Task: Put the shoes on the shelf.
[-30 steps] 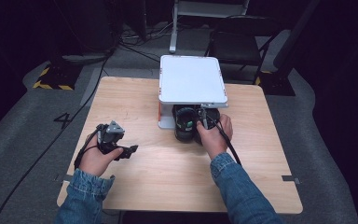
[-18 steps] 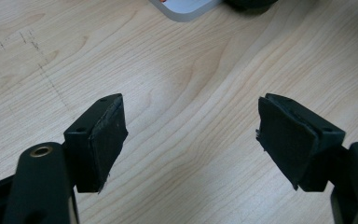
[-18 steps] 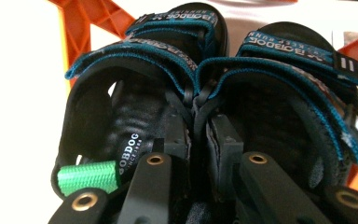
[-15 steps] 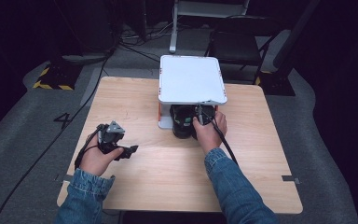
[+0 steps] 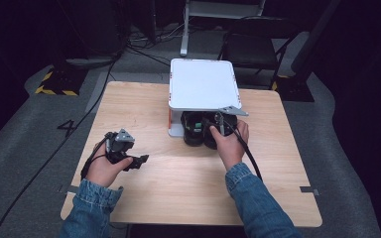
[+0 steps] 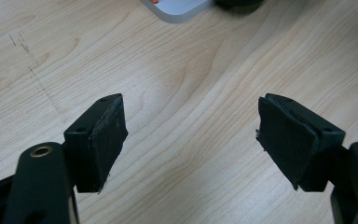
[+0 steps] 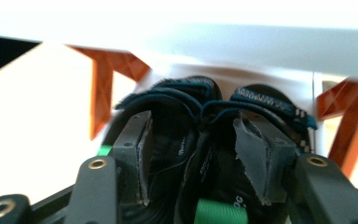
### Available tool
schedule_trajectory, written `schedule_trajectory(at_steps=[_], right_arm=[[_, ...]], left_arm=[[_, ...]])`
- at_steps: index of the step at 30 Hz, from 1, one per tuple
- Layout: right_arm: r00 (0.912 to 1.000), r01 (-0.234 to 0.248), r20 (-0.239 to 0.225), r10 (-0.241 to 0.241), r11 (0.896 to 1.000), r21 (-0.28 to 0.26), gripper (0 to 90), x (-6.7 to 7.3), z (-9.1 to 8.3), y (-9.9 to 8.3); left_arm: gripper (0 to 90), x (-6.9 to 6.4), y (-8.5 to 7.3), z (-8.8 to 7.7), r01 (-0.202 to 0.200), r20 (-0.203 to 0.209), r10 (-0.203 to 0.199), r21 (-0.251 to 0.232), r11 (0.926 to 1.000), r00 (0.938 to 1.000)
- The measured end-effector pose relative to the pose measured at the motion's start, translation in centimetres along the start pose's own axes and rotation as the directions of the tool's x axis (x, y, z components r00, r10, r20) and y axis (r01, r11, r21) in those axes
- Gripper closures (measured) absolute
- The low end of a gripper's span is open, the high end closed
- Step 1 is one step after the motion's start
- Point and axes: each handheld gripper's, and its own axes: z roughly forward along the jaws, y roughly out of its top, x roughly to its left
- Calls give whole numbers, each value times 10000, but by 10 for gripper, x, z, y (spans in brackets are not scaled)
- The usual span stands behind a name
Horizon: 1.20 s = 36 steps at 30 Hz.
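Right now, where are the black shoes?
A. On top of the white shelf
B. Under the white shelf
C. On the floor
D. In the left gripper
B: the black shoes sit on the table under the top of the white shelf, right in front of the right gripper.

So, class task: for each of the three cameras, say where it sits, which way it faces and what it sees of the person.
High view: above the person's side, facing forward and down on the table; both forearms, hands and grippers show.
Left gripper view: rides the left gripper, looking down at bare tabletop between open jaws.
Right gripper view: rides the right gripper, facing the black shoes under the white rack; its jaws have just been opening.
Shared: high and right gripper views both show shoes and rack.
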Motion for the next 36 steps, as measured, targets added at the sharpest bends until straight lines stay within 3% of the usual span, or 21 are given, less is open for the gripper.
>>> schedule_trajectory(at_steps=[1,4,10,15,18,21,24,25,27,29,30,31,33,36], right_arm=[[9999,54,-127,-57,9997,-238,460,0,-14,1],[9996,37,-263,-44,9996,-268,457,0,-26,-1],[9982,470,-361,-474,9988,-118,451,5,-61,-22],[9984,317,-488,-293,9983,489,516,2,-74,-47],[9991,183,-386,-158,9976,662,537,-1,-76,-62],[9995,179,-291,-153,9958,898,559,-3,-75,-72],[9995,187,-255,-162,9949,989,611,-5,-72,-80],[9994,233,-296,-203,9941,1059,666,-5,-71,-82],[9984,406,-436,-356,9920,1194,733,-6,-68,-84],[9971,466,-659,-390,9919,1181,847,-9,-64,-85],[9971,466,-659,-390,9919,1181,847,-9,-64,-85],[9972,392,-682,-318,9930,1111,883,-11,-59,-85],[9970,401,-700,-325,9930,1107,890,-12,-57,-85],[9967,343,-781,-244,9912,1278,899,-13,-47,-86]], left_arm=[[237,-1,0,0,39,-22,-39,-13,10000,10000],[237,-1,0,0,-12,-48,12,16,10000,10000],[231,-5,2,3,14,206,-10,-205,9998,9998],[202,-8,3,8,-81,-12,81,-828,9965,10000],[203,-16,5,16,-103,-70,97,-902,9959,9999],[241,-27,8,26,-433,208,456,-1016,9939,9987],[347,-37,13,32,-454,353,501,-1236,9913,9981],[435,-40,14,36,-502,559,579,-1307,9902,9968],[515,-46,18,44,-609,847,741,-1490,9870,9936],[680,-50,22,54,-601,1181,797,-1615,9850,9898],[680,-52,24,59,-453,1415,697,-1686,9846,9875],[770,-54,27,64,-471,1519,735,-1704,9843,9857],[788,-57,31,74,-513,1655,797,-1692,9842,9830],[856,-60,40,97,-178,1858,498,-1704,9852,9813]])
